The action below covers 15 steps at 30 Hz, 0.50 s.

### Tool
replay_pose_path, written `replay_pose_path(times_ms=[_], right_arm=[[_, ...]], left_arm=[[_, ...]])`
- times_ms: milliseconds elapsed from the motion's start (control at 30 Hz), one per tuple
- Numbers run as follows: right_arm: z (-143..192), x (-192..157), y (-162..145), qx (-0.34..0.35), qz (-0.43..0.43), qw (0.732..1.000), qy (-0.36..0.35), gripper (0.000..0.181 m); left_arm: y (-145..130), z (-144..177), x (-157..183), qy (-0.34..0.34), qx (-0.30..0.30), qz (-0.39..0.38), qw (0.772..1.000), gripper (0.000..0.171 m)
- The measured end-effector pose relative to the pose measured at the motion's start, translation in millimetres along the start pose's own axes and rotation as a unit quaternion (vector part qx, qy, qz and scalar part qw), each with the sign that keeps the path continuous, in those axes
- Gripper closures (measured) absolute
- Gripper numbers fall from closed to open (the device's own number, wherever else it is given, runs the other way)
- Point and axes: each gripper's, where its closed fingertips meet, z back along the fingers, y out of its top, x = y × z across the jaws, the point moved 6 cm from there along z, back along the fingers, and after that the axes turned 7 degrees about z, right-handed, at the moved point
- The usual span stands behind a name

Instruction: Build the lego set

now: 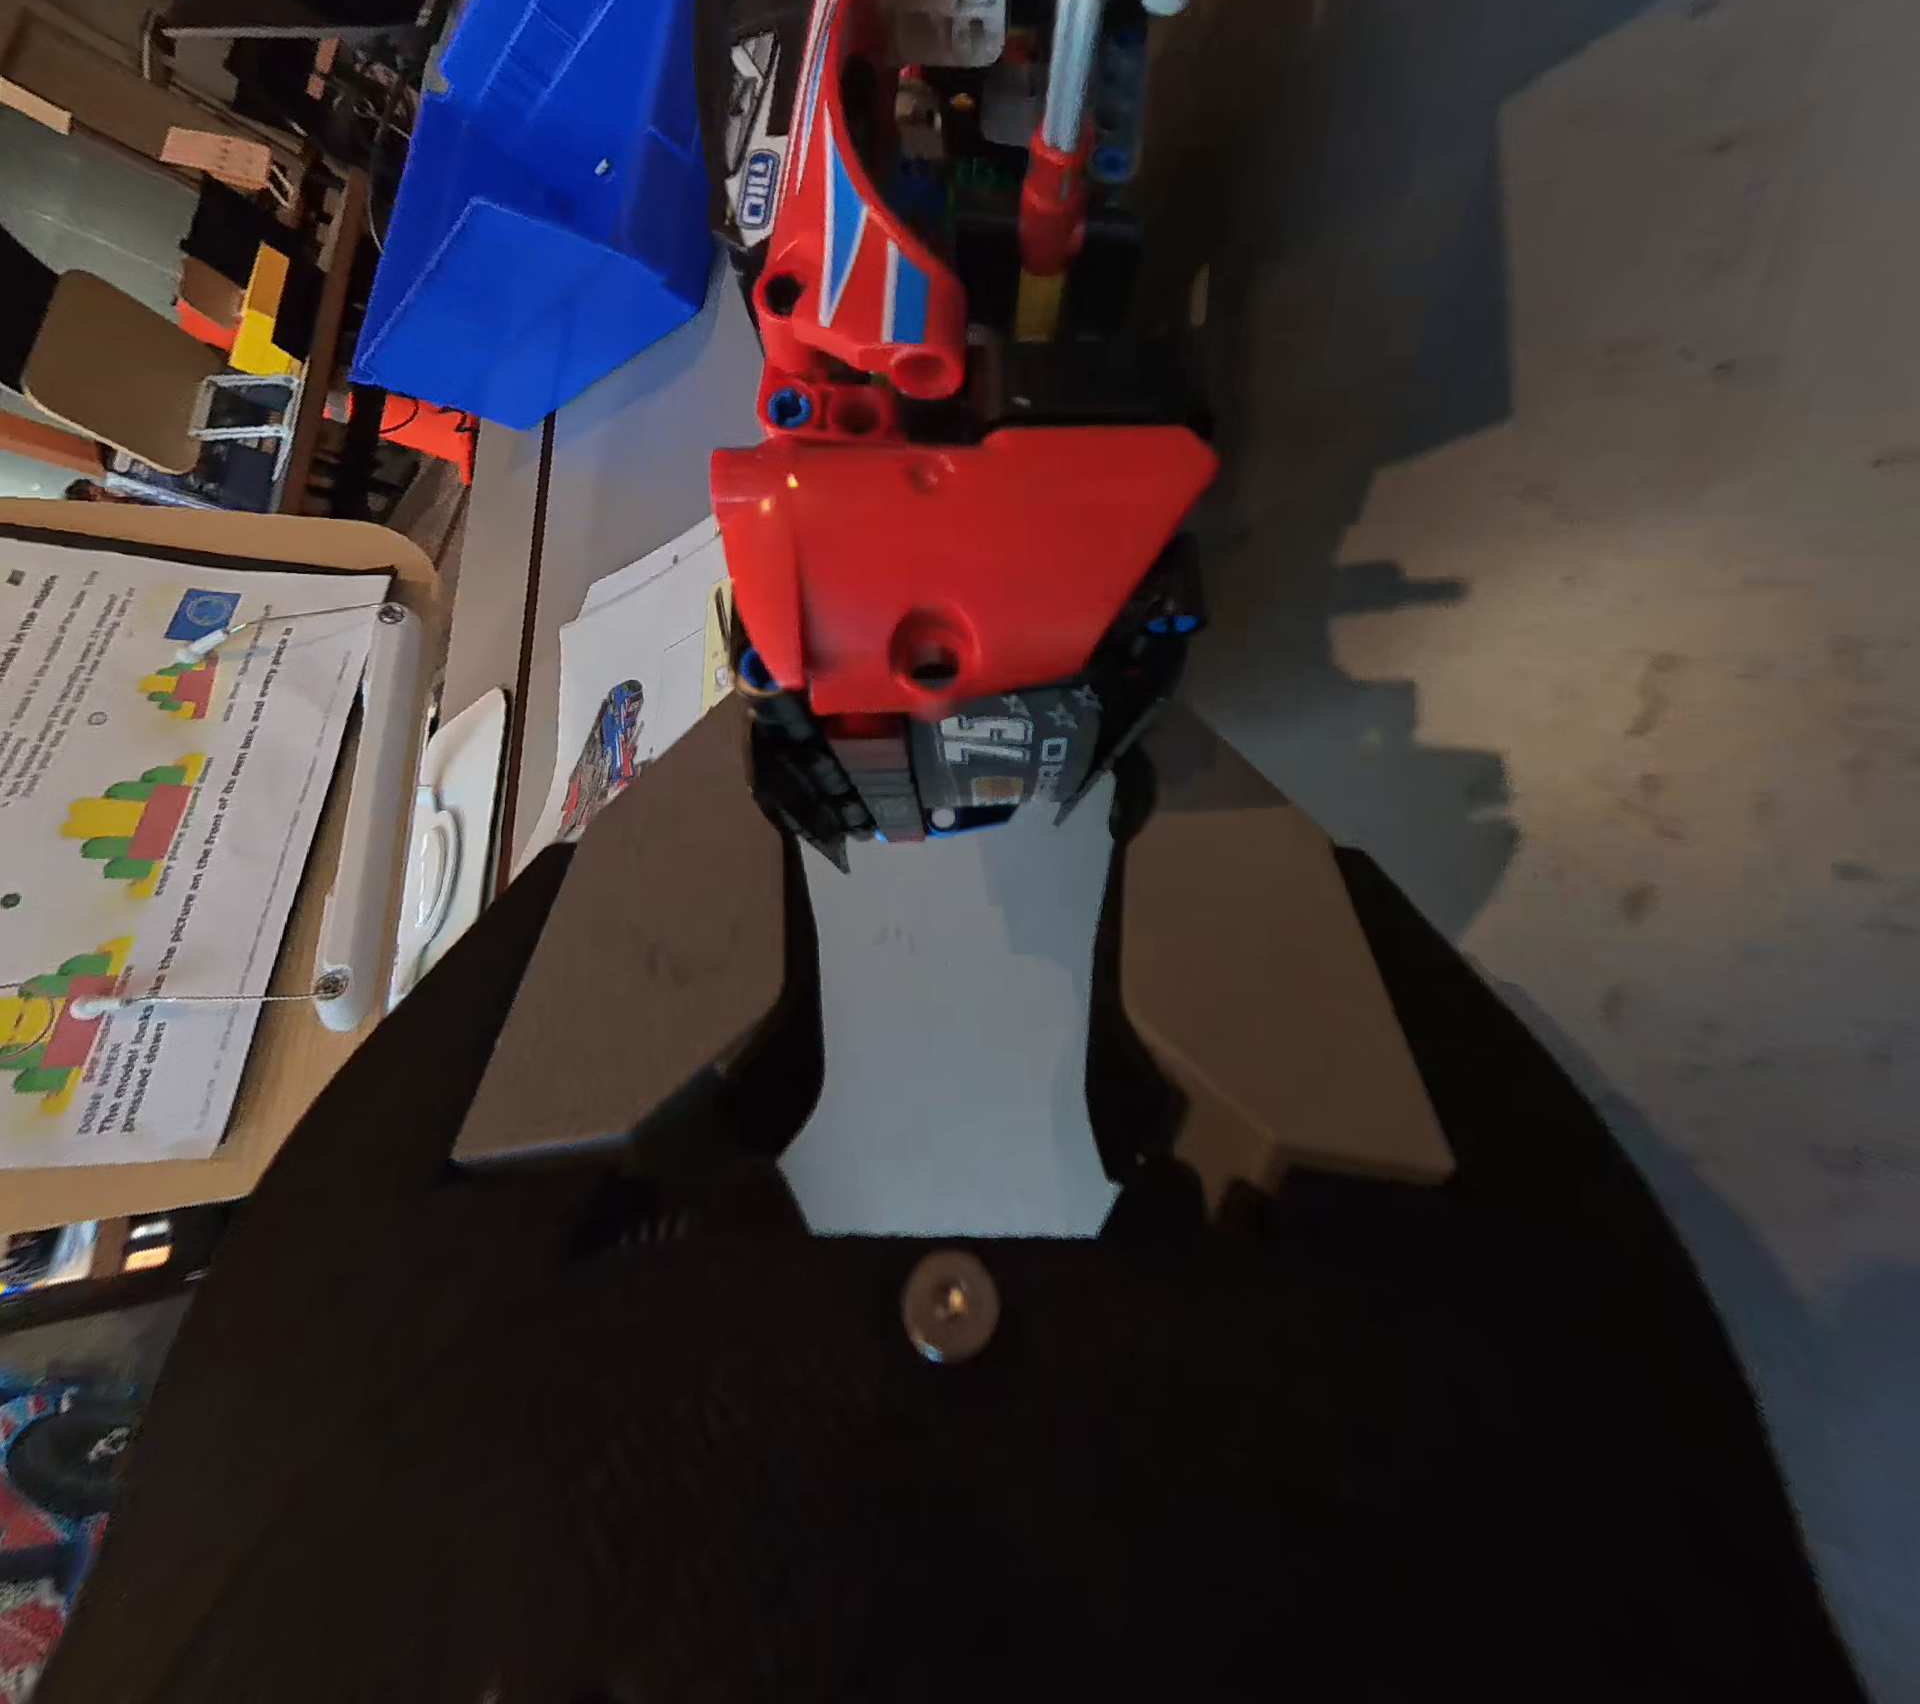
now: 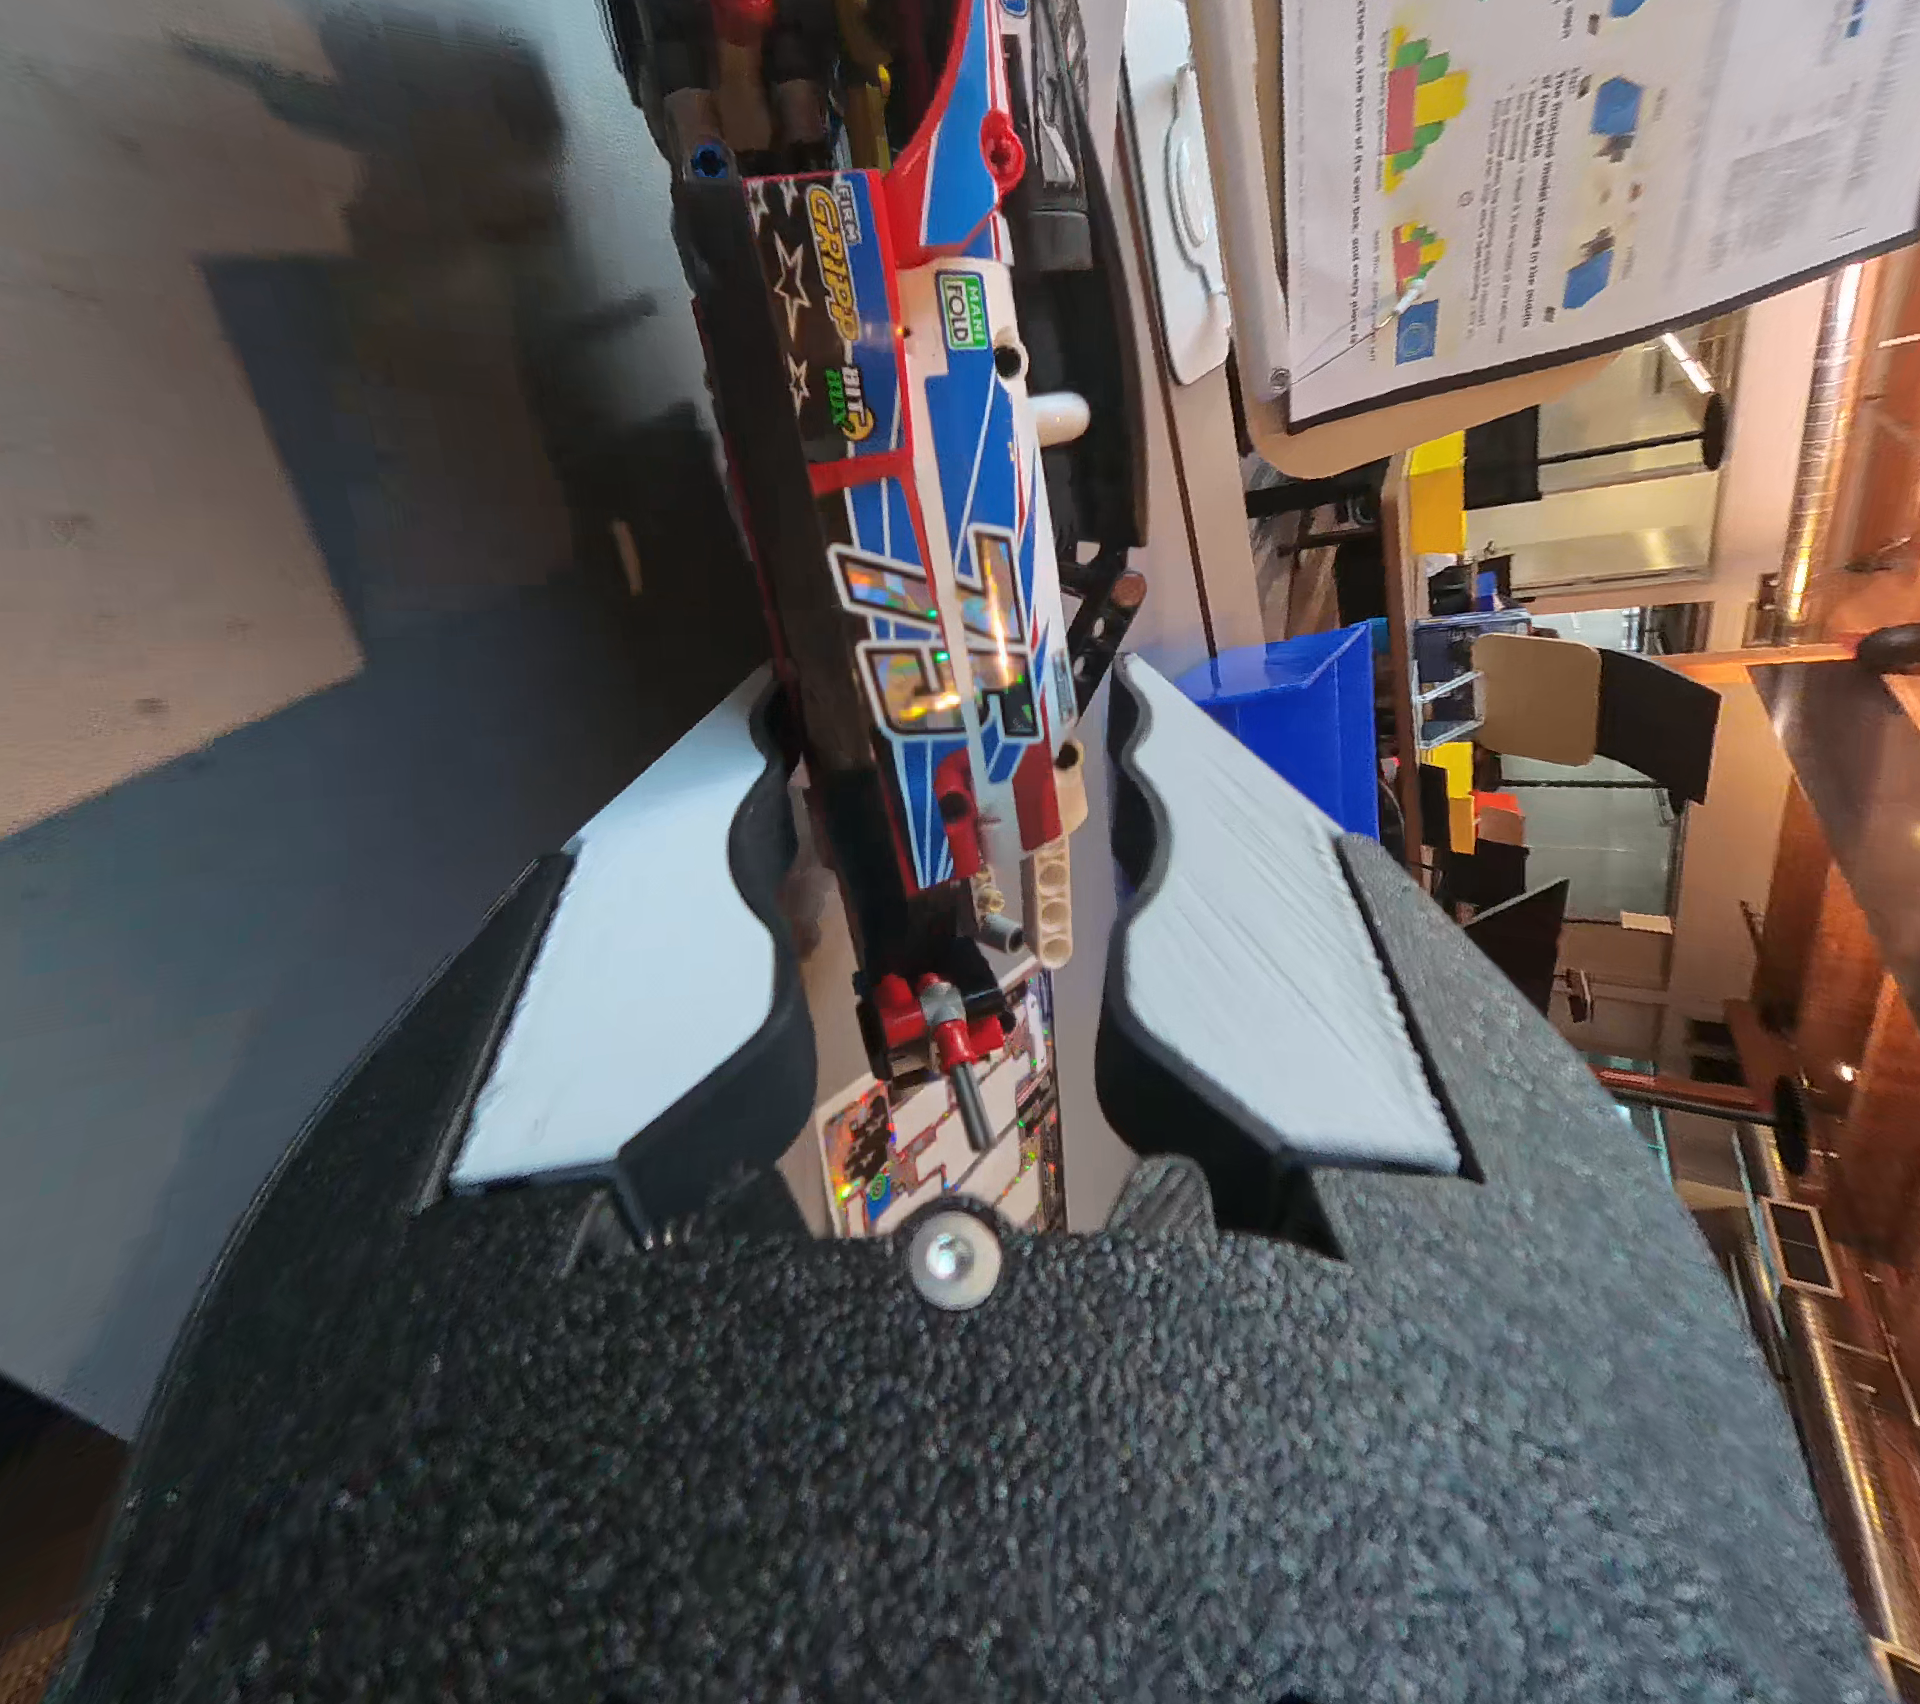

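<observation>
Looking along both grippers, I see the lego car (image 1: pixel 966 366) on the white table (image 1: pixel 623 491), between them. Beside the car stands a blue bin (image 1: pixel 561 127), and further off an instruction sheet (image 2: pixel 1579 65). My left gripper (image 1: pixel 951 781) clenches the car's dark end; my right gripper (image 2: pixel 940 719) grasps its stickered tail.

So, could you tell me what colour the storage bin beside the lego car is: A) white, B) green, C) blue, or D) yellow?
C: the bin next to the lego car is plainly blue in both wrist views, also seen here.
</observation>
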Motion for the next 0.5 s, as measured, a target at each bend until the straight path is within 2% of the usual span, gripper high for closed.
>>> replay_pose_path(times_ms=[133, 233, 333, 500], right_arm=[[15, -18, -5, 0.026, -0.036, 0.999, 0.018, 0.115], [24, -27, -15, 0.044, -0.074, 0.995, 0.048, 0.123], [22, -32, -24, 0.051, -0.101, 0.991, 0.069, 0.122], [16, -43, -29, 0.062, -0.102, 0.989, 0.089, 0.114]], left_arm=[[-1, 2, 12, 0.043, -0.018, -0.035, 0.998, 0.115], [-5, 1, 22, 0.068, -0.035, -0.064, 0.995, 0.113], [-7, 1, 28, 0.079, -0.044, -0.073, 0.993, 0.113], [-10, -1, 35, 0.111, -0.073, -0.14, 0.981, 0.113]])
